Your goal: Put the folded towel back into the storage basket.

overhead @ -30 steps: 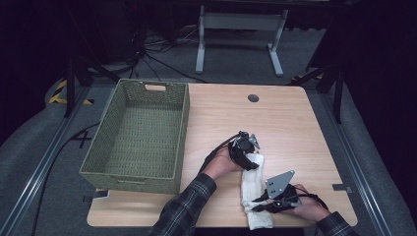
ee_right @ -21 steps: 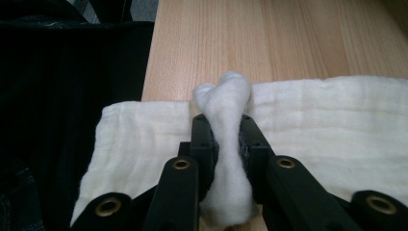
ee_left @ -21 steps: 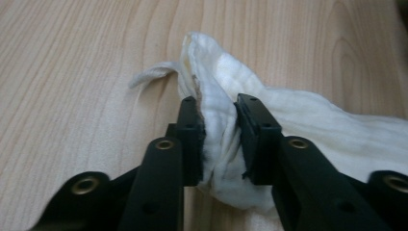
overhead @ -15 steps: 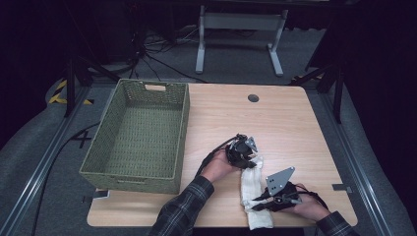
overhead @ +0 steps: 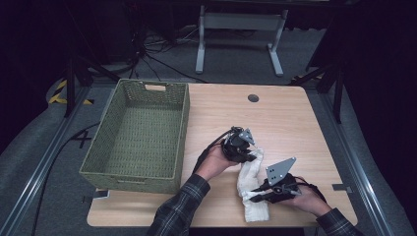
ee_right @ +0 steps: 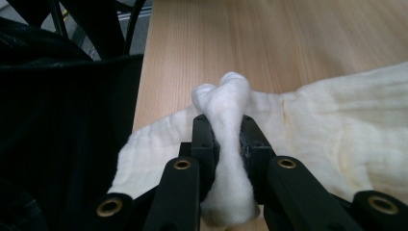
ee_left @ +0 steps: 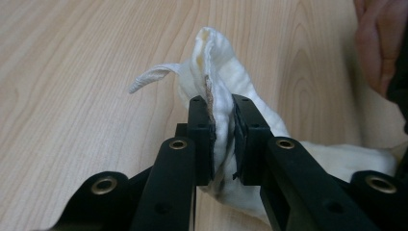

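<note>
A white cloth (overhead: 251, 184) lies crumpled on the wooden table (overhead: 285, 123) near its front edge. My left gripper (overhead: 248, 153) has just been closing and is now shut on the cloth's far end, lifting that end a little off the table. In the left gripper view a fold of the cloth (ee_left: 222, 103) is pinched between the jaws of the left gripper (ee_left: 222, 108). My right gripper (overhead: 253, 195) is shut on the near part of the cloth. In the right gripper view, the right gripper (ee_right: 226, 126) squeezes a bunched ridge of cloth (ee_right: 228, 96).
A green woven basket (overhead: 183, 129) stands empty on the left half of the table. A round hole (overhead: 253, 98) sits near the table's far edge. A grey stand (overhead: 238, 29) is on the floor beyond the table.
My left gripper has closed on the far end of the cloth and risen slightly with it. The right gripper has kept its hold and stayed in place.
</note>
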Action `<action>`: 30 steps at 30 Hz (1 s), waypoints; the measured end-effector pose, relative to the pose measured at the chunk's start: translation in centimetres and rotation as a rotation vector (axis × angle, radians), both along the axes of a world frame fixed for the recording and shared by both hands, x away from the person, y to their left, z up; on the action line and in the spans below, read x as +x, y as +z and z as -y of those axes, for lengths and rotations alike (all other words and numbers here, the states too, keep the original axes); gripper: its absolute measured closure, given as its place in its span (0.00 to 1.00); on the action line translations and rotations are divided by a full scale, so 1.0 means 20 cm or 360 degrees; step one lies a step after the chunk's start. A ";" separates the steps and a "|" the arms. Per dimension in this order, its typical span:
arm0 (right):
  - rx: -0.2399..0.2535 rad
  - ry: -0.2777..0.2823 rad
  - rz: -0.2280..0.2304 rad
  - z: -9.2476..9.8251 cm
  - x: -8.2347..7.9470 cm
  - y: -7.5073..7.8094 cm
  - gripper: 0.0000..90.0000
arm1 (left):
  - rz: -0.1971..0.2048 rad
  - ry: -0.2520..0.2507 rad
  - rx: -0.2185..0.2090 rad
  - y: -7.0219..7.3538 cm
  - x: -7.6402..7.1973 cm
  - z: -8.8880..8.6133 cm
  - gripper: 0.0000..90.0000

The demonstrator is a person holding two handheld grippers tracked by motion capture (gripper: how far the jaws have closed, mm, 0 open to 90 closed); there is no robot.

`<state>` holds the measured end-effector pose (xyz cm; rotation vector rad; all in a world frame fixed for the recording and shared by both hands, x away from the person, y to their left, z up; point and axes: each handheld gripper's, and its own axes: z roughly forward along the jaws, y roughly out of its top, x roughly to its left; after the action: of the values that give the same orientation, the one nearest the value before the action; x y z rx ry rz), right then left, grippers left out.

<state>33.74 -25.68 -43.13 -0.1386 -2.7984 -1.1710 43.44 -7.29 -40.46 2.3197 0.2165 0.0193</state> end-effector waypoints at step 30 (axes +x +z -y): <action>0.0161 -0.0007 0.0156 -0.29 0.24 0.50 0.89 | 0.0221 0.0052 0.0033 0.55 0.08 -0.37 0.89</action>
<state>38.55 -19.85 -33.18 -0.0814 -2.8148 -1.3526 44.94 0.19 -29.52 2.3242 0.1847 0.1991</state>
